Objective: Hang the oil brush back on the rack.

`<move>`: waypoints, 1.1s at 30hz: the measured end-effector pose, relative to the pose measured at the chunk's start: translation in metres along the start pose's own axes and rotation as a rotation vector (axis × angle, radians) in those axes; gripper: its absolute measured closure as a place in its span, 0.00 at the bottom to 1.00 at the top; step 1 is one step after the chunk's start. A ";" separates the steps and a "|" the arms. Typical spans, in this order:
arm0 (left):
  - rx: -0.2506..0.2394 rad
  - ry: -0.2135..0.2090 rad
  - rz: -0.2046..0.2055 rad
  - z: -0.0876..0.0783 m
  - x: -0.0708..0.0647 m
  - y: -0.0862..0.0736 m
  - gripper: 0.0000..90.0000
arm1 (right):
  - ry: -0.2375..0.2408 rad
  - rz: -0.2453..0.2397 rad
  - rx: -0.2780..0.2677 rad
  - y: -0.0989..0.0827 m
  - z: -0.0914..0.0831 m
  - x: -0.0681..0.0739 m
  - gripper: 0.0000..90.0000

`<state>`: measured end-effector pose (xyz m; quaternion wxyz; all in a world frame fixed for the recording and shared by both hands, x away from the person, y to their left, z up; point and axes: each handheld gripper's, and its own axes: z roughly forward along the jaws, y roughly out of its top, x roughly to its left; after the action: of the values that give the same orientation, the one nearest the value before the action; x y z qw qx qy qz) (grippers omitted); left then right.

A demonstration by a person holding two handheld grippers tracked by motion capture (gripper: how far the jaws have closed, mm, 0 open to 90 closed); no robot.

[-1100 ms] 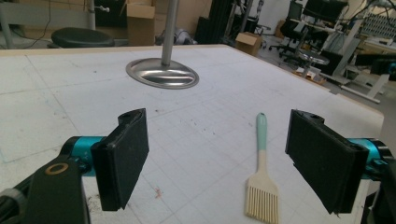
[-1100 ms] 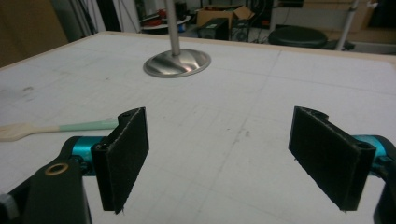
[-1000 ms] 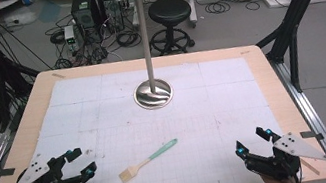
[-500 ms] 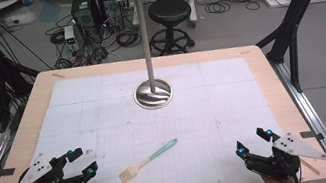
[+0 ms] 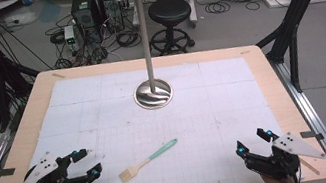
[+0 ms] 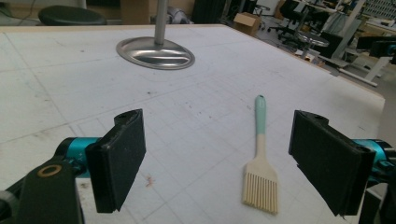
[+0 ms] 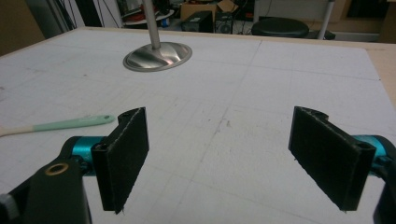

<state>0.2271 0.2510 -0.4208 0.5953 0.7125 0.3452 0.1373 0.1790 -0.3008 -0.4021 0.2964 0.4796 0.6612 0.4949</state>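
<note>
Brush (image 5: 148, 161) lies untouched between both wide-open, seemingly empty tools (image 5: 86, 163) (image 5: 252, 141).

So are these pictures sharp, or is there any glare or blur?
High view: even light, soft shadows, slightly soft overall. Left gripper view: the mint-handled pastry brush is crisp, the polished round metal stand base mirrors the room, the background blurs. Right gripper view: the black padded fingers look soft up close.
</note>
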 end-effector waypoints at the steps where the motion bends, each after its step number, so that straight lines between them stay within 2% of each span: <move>1: 0.000 0.000 0.000 0.000 0.000 0.000 0.22 | 0.000 0.000 0.000 0.000 0.000 0.000 0.21; 3: 0.022 -0.012 0.012 0.005 -0.003 0.000 0.23 | -0.004 -0.005 0.015 -0.001 -0.001 0.000 0.21; 4: 0.065 -0.032 0.028 0.011 -0.004 -0.001 0.23 | -0.005 -0.005 0.016 -0.002 -0.001 -0.001 0.21; 5: 0.065 -0.032 0.028 0.011 -0.004 -0.001 0.24 | -0.005 -0.005 0.016 -0.002 -0.001 -0.001 0.21; 6: 0.106 -0.051 0.030 0.019 -0.005 -0.002 0.24 | -0.009 0.003 0.011 -0.002 -0.002 -0.002 0.21; 7: 0.119 -0.052 0.031 0.022 -0.006 -0.002 0.24 | -0.009 0.011 0.012 -0.002 -0.002 -0.002 0.21; 12: 0.143 -0.048 0.016 0.032 -0.006 0.001 0.26 | -0.009 0.021 0.019 -0.003 -0.001 -0.004 0.21; 14: 0.156 -0.077 0.006 0.040 -0.007 0.004 0.29 | -0.008 0.020 0.018 -0.003 -0.001 -0.004 0.21; 15: 0.156 -0.077 0.006 0.040 -0.007 0.004 0.29 | -0.008 0.020 0.018 -0.003 -0.001 -0.004 0.21; 17: 0.172 -0.101 0.002 0.049 -0.011 0.006 0.29 | -0.010 0.024 0.022 -0.004 0.000 -0.004 0.21; 18: 0.195 -0.132 0.009 0.061 -0.015 0.008 0.29 | -0.010 0.024 0.022 -0.004 0.000 -0.004 0.21; 19: 0.195 -0.132 0.009 0.061 -0.015 0.008 0.29 | -0.010 0.024 0.022 -0.004 0.000 -0.004 0.21; 20: 0.237 -0.158 0.030 0.074 -0.020 0.011 0.30 | -0.011 0.026 0.023 -0.004 0.000 -0.004 0.21; 24: 0.331 -0.171 0.113 0.097 -0.031 0.014 0.36 | -0.008 0.026 0.022 -0.004 -0.001 -0.003 0.21; 27: 0.358 -0.171 0.136 0.106 -0.036 0.014 0.40 | -0.005 0.027 0.018 -0.004 -0.001 -0.003 0.21; 28: 0.380 -0.173 0.158 0.113 -0.039 0.013 0.43 | -0.004 0.031 0.016 -0.004 -0.001 -0.003 0.21; 29: 0.380 -0.173 0.158 0.113 -0.039 0.013 0.46 | -0.004 0.033 0.016 -0.004 -0.001 -0.003 0.21; 30: 0.409 -0.176 0.179 0.120 -0.041 0.012 0.48 | -0.005 0.031 0.015 -0.004 -0.001 -0.004 0.21; 33: 0.451 -0.171 0.199 0.127 -0.044 0.009 0.50 | -0.005 0.038 0.015 -0.004 -0.002 -0.004 0.21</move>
<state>0.2751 0.1259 -0.4347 0.4321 0.8666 0.2436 0.0541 0.1778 -0.3055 -0.4059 0.2849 0.4953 0.6551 0.4943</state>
